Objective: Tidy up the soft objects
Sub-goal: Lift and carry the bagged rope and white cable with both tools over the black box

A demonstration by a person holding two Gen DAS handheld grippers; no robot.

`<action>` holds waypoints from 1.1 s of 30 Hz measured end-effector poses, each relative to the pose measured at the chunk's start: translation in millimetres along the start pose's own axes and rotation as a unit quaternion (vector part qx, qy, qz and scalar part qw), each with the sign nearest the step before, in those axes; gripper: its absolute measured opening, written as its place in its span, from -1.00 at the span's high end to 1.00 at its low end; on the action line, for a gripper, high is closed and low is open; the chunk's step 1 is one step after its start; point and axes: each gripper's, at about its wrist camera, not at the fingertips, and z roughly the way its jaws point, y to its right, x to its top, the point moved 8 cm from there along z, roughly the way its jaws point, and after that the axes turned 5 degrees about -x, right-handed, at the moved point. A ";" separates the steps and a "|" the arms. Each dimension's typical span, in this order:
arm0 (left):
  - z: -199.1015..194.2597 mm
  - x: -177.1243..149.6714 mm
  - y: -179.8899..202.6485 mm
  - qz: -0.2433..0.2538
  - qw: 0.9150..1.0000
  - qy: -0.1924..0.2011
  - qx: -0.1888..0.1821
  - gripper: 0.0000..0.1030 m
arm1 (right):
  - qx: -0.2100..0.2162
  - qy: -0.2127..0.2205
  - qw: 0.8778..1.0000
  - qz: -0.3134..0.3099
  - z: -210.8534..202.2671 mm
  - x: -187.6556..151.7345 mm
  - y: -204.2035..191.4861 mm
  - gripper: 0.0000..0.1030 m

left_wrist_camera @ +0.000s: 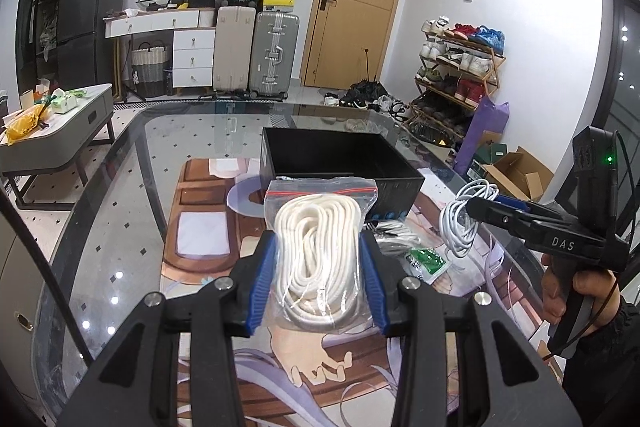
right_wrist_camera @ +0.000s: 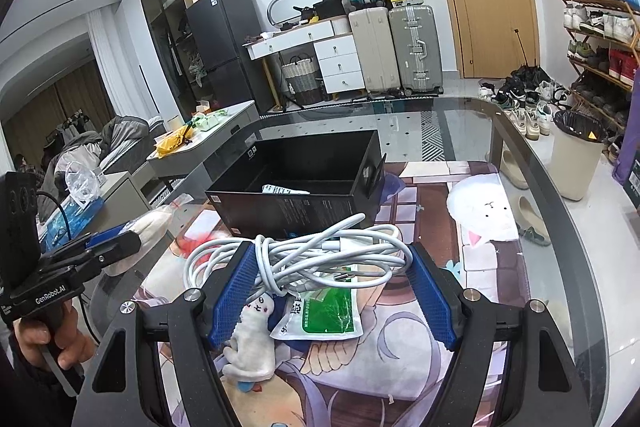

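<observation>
Left gripper (left_wrist_camera: 318, 279) clamped on the bagged rope (left_wrist_camera: 318, 251), lifted above the mat, just short of the black box (left_wrist_camera: 340, 163); right gripper (right_wrist_camera: 332, 287) pinching the white cable bundle (right_wrist_camera: 296, 261), also raised, near the box's front wall; both loads look light and limp; the bag's film likely slippery, so squeezing mid-coil seems wise; the cable's loose loops may snag, best held at the wrapped waist; plush cat (right_wrist_camera: 250, 343) and green packet (right_wrist_camera: 324, 315) lie on the mat.

Bagged white rope (left_wrist_camera: 318, 251) held upright; white cable bundle (right_wrist_camera: 304, 259) lifted; black box (right_wrist_camera: 304, 183) open.
</observation>
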 end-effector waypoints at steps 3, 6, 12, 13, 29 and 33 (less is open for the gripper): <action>-0.8 2.7 0.4 0.000 1.000 0.004 -0.001 0.23 | -0.001 0.003 1.000 -0.005 -1.8 3.3 -2.6 -0.48; 0.0 6.2 2.5 0.001 1.000 0.009 -0.002 0.23 | -0.001 0.009 1.000 -0.007 -4.4 8.6 -5.1 -0.48; 3.9 16.0 5.3 0.007 1.000 0.019 -0.005 0.23 | -0.006 0.016 1.000 -0.016 -2.8 19.9 -8.5 -0.48; 4.4 17.6 5.3 0.008 1.000 0.021 -0.005 0.23 | -0.007 0.017 1.000 -0.017 -2.0 21.7 -8.5 -0.48; 36.2 56.9 5.9 0.041 0.999 0.036 0.004 0.22 | -0.053 0.024 0.997 -0.051 24.6 57.7 -13.4 -0.48; 46.4 62.5 3.0 0.040 0.999 0.034 0.008 0.22 | -0.057 0.023 0.996 -0.057 31.2 66.7 -14.4 -0.48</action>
